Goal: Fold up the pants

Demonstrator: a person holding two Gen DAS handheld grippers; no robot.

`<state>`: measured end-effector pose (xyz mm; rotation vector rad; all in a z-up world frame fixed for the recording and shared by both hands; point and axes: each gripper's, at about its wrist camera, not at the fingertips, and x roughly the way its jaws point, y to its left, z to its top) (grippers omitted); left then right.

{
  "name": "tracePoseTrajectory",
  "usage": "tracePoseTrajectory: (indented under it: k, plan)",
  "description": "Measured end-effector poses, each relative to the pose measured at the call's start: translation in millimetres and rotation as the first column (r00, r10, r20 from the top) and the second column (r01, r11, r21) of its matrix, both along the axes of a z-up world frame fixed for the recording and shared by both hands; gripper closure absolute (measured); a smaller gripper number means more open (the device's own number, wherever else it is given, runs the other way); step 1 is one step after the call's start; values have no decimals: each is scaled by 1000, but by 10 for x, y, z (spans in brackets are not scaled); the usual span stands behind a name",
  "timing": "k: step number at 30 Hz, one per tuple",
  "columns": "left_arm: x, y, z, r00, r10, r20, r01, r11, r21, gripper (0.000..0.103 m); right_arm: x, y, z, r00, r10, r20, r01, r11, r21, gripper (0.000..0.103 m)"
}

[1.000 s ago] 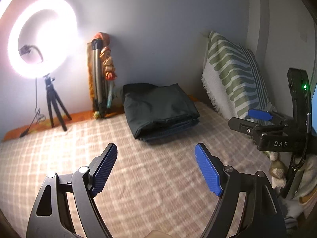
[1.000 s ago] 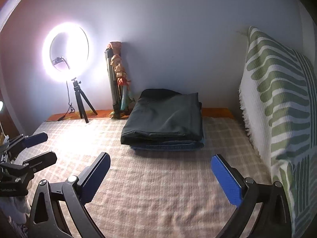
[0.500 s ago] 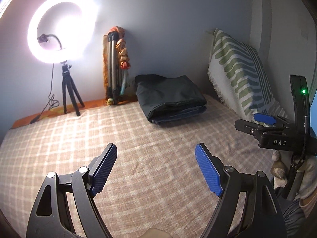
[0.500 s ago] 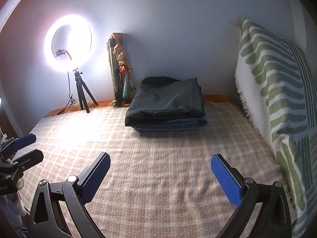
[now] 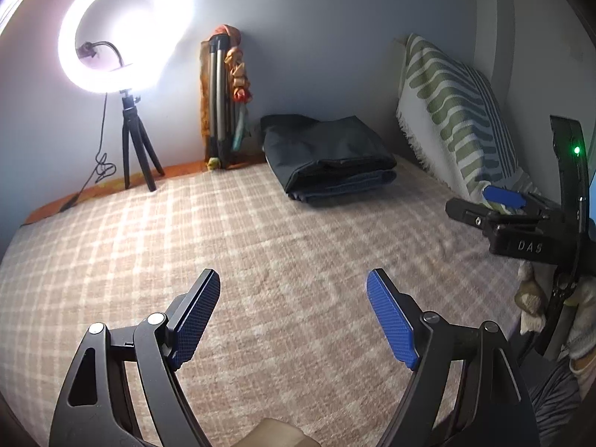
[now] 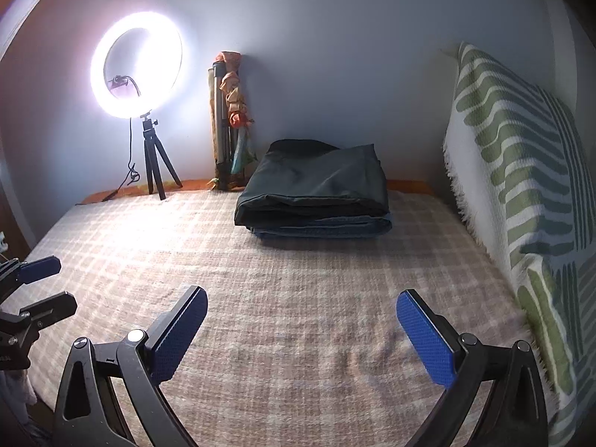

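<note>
Dark folded pants (image 5: 327,149) lie on top of a folded blue pair (image 5: 346,185) at the far side of the bed, near the wall. The stack also shows in the right wrist view (image 6: 316,186). My left gripper (image 5: 294,316) is open and empty, held above the near part of the bed, well short of the stack. My right gripper (image 6: 301,331) is open and empty, also above the near part of the bed. Each gripper shows at the edge of the other's view: the right one (image 5: 495,205) and the left one (image 6: 37,287).
The bed has a beige plaid cover (image 6: 298,279). A lit ring light on a small tripod (image 6: 138,67) stands at the back left. A folded tripod with cloth (image 6: 229,119) leans on the wall. A green patterned pillow (image 6: 521,171) stands along the right side.
Both grippers have drawn back from the stack and risen a little. The pants stack looks farther away in both views. Both grippers stay open and empty.
</note>
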<state>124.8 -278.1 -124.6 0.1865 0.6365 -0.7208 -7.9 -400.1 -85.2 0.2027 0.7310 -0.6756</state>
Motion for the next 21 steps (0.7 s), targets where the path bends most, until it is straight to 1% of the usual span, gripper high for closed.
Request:
tracePoseTrajectory:
  k: [2, 5, 11, 14, 21]
  plan:
    - [-21, 3, -8, 1000, 6, 9, -6, 1000, 7, 22, -7, -24, 0, 1000, -9, 8, 8, 1000, 12, 0]
    - [-36, 32, 8, 1000, 13, 11, -13, 1000, -9, 22, -8, -47, -2, 1000, -16, 18, 16, 1000, 27, 0]
    - [-53, 39, 44, 999, 18, 27, -18, 1000, -13, 21, 5, -27, -28, 1000, -9, 6, 9, 1000, 23, 0]
    - [-49, 39, 37, 1000, 21, 22, -21, 1000, -10, 19, 1, -21, -34, 1000, -9, 3, 9, 1000, 17, 0]
    - [-51, 21, 46, 999, 25, 30, -25, 1000, -10, 17, 8, -38, -38, 1000, -10, 12, 10, 999, 31, 0]
